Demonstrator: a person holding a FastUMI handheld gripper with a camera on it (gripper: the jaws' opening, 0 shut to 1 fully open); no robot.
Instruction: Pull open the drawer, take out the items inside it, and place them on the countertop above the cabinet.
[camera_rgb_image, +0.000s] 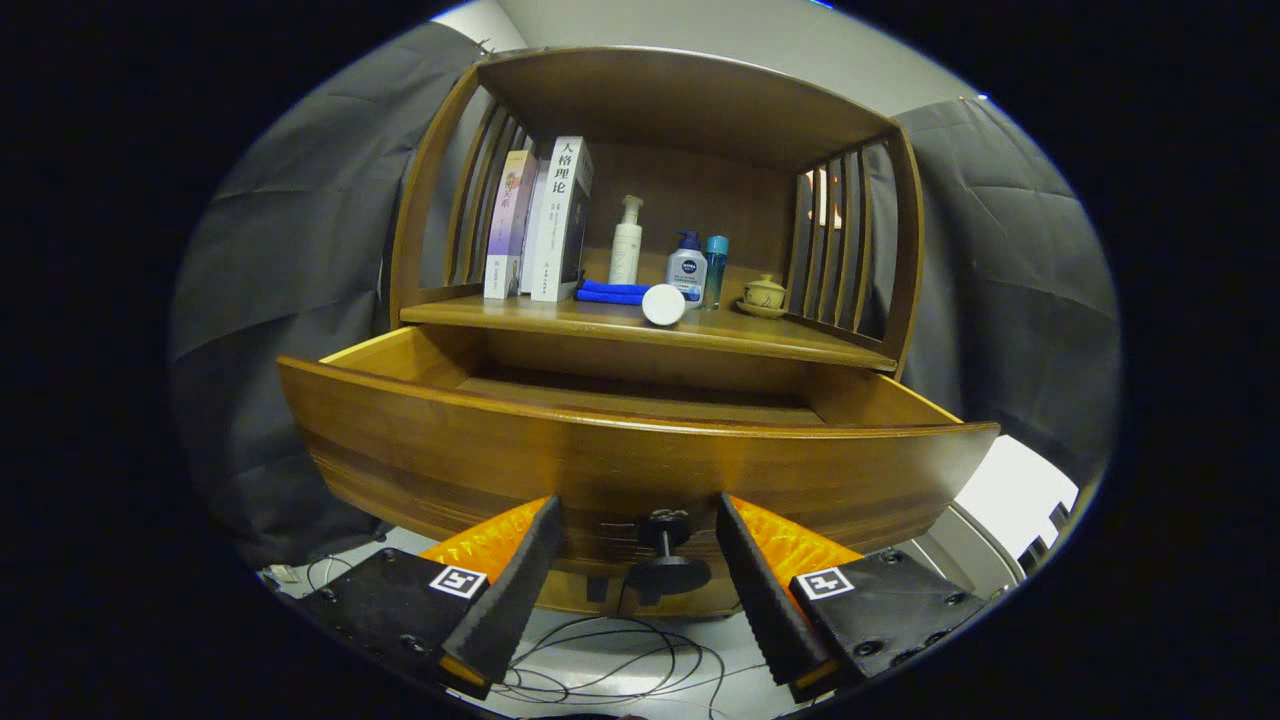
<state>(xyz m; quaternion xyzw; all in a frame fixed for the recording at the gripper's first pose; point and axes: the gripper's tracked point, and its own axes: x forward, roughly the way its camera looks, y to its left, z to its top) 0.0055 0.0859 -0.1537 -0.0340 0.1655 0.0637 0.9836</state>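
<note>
My gripper (637, 535) is released, its two fingers spread wide and pressing on nothing. Between them sits the small dark round knob (667, 565) of the brown wooden drawer (620, 455), untouched on either side, so I judge the pull is finished and I have let go.

The drawer stands well out from the brown wooden cabinet (905, 260), its curved front just ahead of my fingertips. Its inside lies beyond and above that front. From this low angle I see only the far inner wall and a strip of the floor, so I cannot tell what items are in it.

Further beyond is the countertop (800, 340), where the items should go. It carries upright books (545, 220), a folded blue cloth (612, 292), a white round lid (663, 304), several bottles (688, 268) and a small lidded cup (764, 294). Bare wood shows along its front edge, leaving room.

Next I would need to rise above the drawer front to look in.
</note>
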